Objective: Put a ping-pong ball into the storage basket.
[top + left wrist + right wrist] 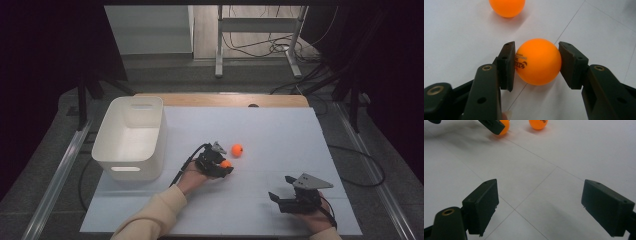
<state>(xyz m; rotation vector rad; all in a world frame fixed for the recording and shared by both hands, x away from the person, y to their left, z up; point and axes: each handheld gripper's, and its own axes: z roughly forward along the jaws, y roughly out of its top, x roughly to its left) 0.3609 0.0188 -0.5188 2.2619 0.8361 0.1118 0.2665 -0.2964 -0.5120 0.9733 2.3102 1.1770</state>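
An orange ball (537, 61) with black print rests on the white table, and both pads of my left gripper (537, 63) press its sides. From above, that ball (226, 163) sits at the tip of the left gripper (224, 165) near the table's middle. A second orange ball (237, 149) lies loose just beyond it, seen again (507, 7) at the top of the left gripper view. My right gripper (281, 187) rests low at the front right, jaws wide open over bare table (549, 205). In the right gripper view both balls (538, 123) (504, 127) lie far ahead.
A white plastic bin (131, 137) with handle slots stands at the left of the white table mat (280, 135). A wooden table edge (220, 99) runs along the back. Cables trail on the floor beyond, and a metal frame stands there.
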